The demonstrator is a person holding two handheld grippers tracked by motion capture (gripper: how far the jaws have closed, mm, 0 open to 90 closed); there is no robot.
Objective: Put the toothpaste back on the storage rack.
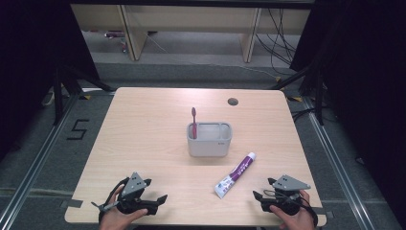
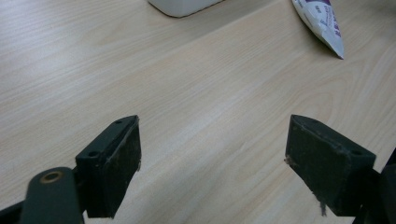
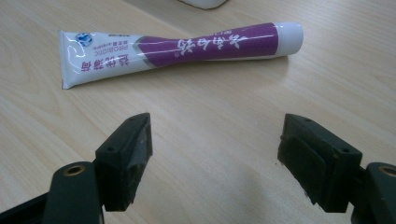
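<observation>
Toothpaste (image 3: 180, 51) lies flat on the table (image 1: 143, 139), purple and white with a white cap; both grippers' jaws stand wide, holding nothing.

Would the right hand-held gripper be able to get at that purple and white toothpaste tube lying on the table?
Probably yes: the right hand-held gripper stands open, and only bare wooden table lies between it and the purple and white toothpaste tube.

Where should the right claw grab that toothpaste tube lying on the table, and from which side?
Probably the toothpaste tube at its rounder purple middle, jaws across its width. It lies flat, broadside to the open right claw, so come straight ahead and down from the near edge; the crimped tail is too thin.
</observation>
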